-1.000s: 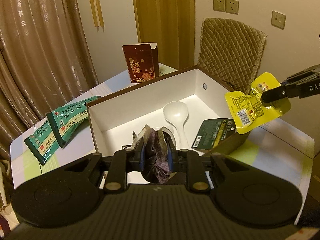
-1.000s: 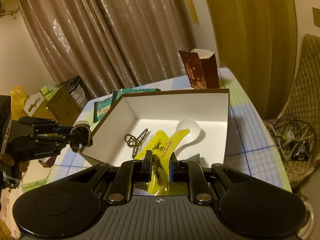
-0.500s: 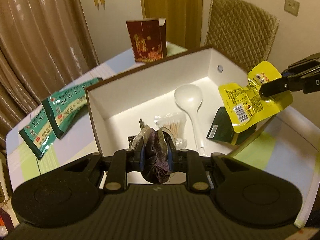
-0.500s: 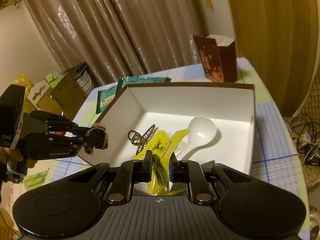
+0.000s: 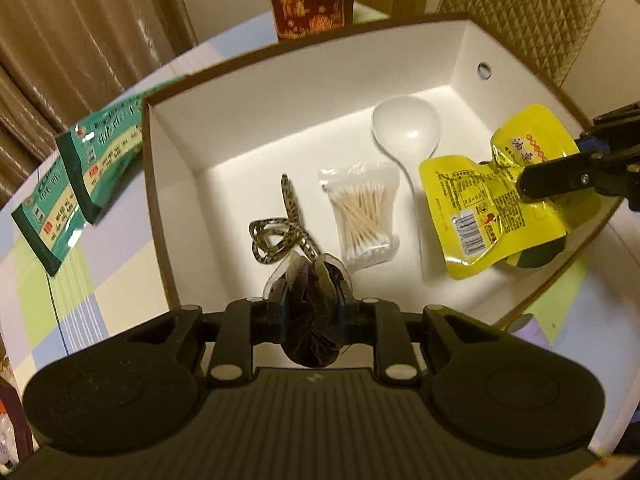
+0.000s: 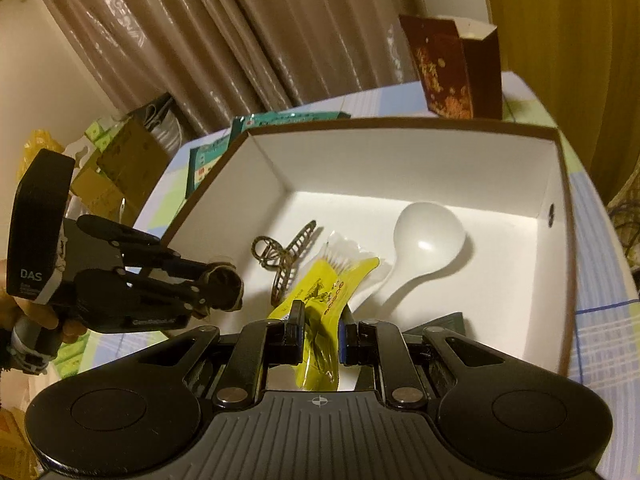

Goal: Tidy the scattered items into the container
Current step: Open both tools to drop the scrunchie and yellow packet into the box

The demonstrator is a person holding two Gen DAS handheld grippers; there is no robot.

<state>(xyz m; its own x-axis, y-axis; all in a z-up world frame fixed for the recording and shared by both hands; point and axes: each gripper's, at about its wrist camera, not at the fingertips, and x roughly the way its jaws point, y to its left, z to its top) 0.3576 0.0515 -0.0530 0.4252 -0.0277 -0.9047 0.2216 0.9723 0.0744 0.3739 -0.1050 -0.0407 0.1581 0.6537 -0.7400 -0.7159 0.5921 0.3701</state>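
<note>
The white box (image 5: pixel 224 92) with its brown rim sits on my checked worktop (image 5: pixel 76 292), and both of my loads hang over it. My left tongs (image 5: pixel 312 306) are clamped on a dark purple scrunchie (image 5: pixel 312 308), held above the box's near edge; in the right wrist view the same scrunchie (image 6: pixel 222 286) shows at the box's left wall, pinched at the tip of those tongs (image 6: pixel 208 284). My right tongs (image 6: pixel 318 330) are clamped on a yellow snack pouch (image 6: pixel 320 312); the left wrist view shows that pouch (image 5: pixel 496 208) dangling over the box's right side, gripped near its top.

Lying on the box floor are a white plastic spoon (image 5: pixel 404 136), a clear packet of cotton swabs (image 5: pixel 364 216) just beside the spoon's handle, and a speckled hair claw clip (image 5: pixel 276 232) to the left of the packet. A dark green packet (image 5: pixel 536 254) peeks out under the yellow pouch.

Outside the box, two green sachets (image 5: pixel 72 180) lie on the worktop, overlapping each other beside its left wall. A dark red carton (image 6: pixel 456 68) stands upright behind the far wall. Brown curtains (image 6: pixel 240 40) hang beyond the worktop, and a quilted chair back (image 5: pixel 516 12) stands past the right corner.
</note>
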